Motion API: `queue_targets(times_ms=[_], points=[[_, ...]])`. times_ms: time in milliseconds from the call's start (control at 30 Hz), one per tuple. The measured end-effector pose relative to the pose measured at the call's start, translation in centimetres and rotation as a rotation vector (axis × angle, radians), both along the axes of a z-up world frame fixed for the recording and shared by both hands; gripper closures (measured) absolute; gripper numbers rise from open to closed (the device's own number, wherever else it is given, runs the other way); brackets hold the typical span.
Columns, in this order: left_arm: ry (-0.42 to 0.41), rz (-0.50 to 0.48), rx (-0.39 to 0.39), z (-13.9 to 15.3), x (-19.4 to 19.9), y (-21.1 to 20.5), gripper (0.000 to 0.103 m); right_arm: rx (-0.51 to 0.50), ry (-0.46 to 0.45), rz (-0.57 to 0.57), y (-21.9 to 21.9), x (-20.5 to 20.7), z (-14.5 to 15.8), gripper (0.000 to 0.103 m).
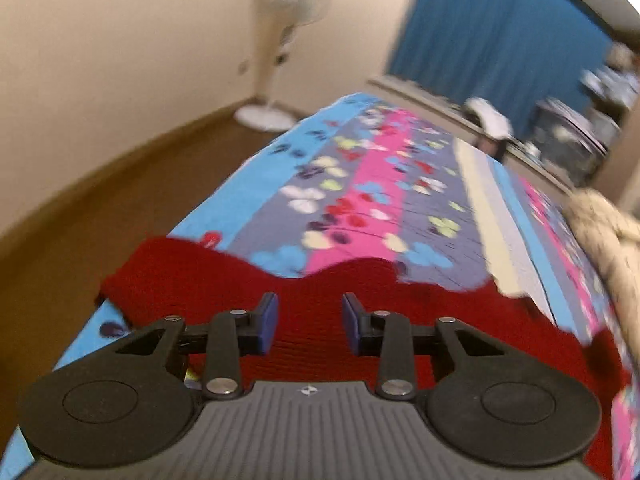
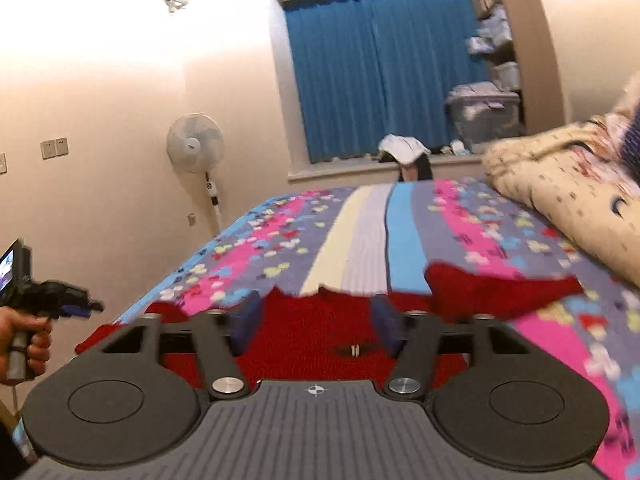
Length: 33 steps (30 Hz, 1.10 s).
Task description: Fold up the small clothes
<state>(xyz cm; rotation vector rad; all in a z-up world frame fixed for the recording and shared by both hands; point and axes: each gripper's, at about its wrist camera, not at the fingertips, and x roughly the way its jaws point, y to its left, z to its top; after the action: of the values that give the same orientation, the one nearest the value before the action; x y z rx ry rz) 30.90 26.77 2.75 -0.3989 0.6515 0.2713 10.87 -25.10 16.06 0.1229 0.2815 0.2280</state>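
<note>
Your left gripper (image 1: 310, 322) hovers with its blue pads (image 1: 269, 322) parted and nothing between them, above the red knitted garment (image 1: 248, 288) spread flat at the near edge of the bed. Your right gripper (image 2: 316, 326) likewise stands open and empty over the same red knit, jaws wider apart. The garment lies on a bedsheet striped in blue, pink and grey with butterfly prints (image 2: 404, 232). At the far left of the right wrist view, your hand (image 2: 28, 338) grips the other tool's handle off the bed's edge. A cream quilt (image 2: 560, 176) is heaped at the right, a white pedestal fan (image 2: 196, 148) stands by the wall, and blue curtains (image 2: 380, 72) hang beyond.
</note>
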Motion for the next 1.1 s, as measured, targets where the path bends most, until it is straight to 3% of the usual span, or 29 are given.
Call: queue_targets(times_ms=[167, 300, 367, 400, 467, 600, 700, 767, 800, 867, 933, 1000, 1067, 1100], points=[[0.082, 0.18, -0.13, -2.2, 0.7, 5.4, 0.064, -0.034, 0.065, 0.044, 1.8, 9.8, 0.2, 0.035], [0.145, 0.269, -0.215, -4.1, 0.6, 8.2, 0.059, -0.083, 0.128, 0.03, 3.9, 16.7, -2.6, 0.035], [0.176, 0.308, -0.226, -4.9, 0.5, 8.9, 0.056, -0.085, 0.159, -0.004, 4.6, 18.6, -5.1, 0.035], [0.188, 0.323, -0.232, -5.2, 0.6, 9.2, 0.056, -0.093, 0.221, -0.03, 4.9, 19.7, -6.1, 0.035], [0.207, 0.359, -0.252, -6.0, 0.9, 10.0, 0.056, -0.071, 0.286, 0.0, 5.2, 21.1, -7.3, 0.036], [0.238, 0.415, -0.264, -7.0, 0.9, 11.3, 0.056, -0.12, 0.292, 0.029, 5.8, 22.0, -7.9, 0.036], [0.248, 0.436, -0.27, -7.7, 1.1, 11.8, 0.056, -0.079, 0.316, 0.006, 5.2, 23.0, -7.7, 0.037], [0.248, 0.434, -0.242, -7.6, 1.4, 11.7, 0.057, -0.058, 0.321, -0.006, 4.3, 23.0, -7.7, 0.052], [0.252, 0.433, -0.226, -7.6, 1.7, 11.5, 0.07, -0.051, 0.32, -0.011, 3.9, 23.1, -7.6, 0.056], [0.249, 0.457, -0.167, -6.9, 1.8, 11.0, 0.089, -0.037, 0.32, -0.018, 2.9, 22.8, -7.5, 0.078], [0.156, 0.48, -0.085, -4.4, 1.1, 9.7, 0.091, -0.022, 0.333, -0.037, 2.2, 23.0, -7.5, 0.085], [0.021, 0.394, 0.13, -0.6, 1.0, 5.5, 0.092, -0.011, 0.345, -0.066, 1.7, 23.2, -7.6, 0.085], [-0.142, 0.219, 0.348, 2.5, 0.5, -1.0, 0.093, 0.007, 0.355, -0.093, 1.2, 23.3, -7.7, 0.085], [-0.221, 0.106, 0.401, 3.5, -0.1, -4.5, 0.093, 0.014, 0.356, -0.103, 1.0, 23.3, -7.7, 0.085]])
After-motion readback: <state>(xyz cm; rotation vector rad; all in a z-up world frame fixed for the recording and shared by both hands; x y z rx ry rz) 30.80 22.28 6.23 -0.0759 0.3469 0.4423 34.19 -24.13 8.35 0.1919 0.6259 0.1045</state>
